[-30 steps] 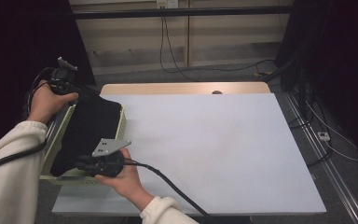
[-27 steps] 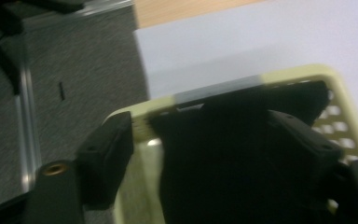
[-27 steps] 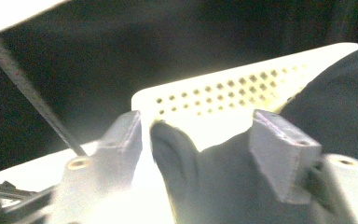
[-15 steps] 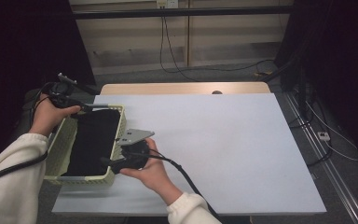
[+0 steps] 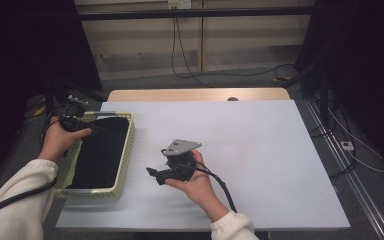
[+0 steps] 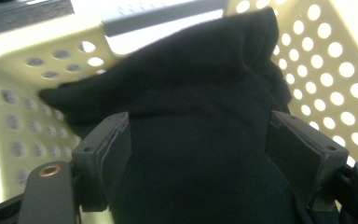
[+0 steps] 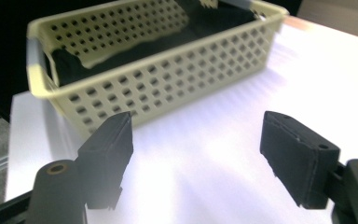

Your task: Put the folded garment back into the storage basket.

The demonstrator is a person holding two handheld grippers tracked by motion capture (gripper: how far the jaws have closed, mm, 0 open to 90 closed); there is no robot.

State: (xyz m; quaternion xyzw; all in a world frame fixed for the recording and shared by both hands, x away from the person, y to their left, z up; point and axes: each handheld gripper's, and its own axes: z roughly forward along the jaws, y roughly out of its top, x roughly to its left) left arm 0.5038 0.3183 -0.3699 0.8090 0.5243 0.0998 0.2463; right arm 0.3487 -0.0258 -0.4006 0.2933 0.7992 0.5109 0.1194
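Note:
A pale yellow perforated basket (image 5: 126, 150) stands at the table's left edge, and a black cloth (image 5: 100, 155) lies inside it. My left gripper (image 5: 94, 126) is at the basket's far end, low over the cloth. In the left gripper view it (image 6: 198, 140) is open, and the cloth (image 6: 191, 70) lies loose between and beyond the pads, inside the basket walls (image 6: 307, 46). Its jaws have just opened, then eased in slightly. My right gripper (image 5: 155, 174) is over bare table to the right of the basket. Its jaws have just opened, and it (image 7: 196, 135) is empty, facing the basket (image 7: 168, 84).
The white tabletop (image 5: 260, 150) stretches to the right of the basket. A wooden strip with a small dark spot (image 5: 232, 99) runs along its far edge. Cables (image 5: 350, 145) lie on the floor at the right, and each gripper trails a black cable.
Both grippers held the black cloth over the basket. It now lies in the basket, released. The right gripper has moved right, out over the table, and the left has sunk to the basket's far end.

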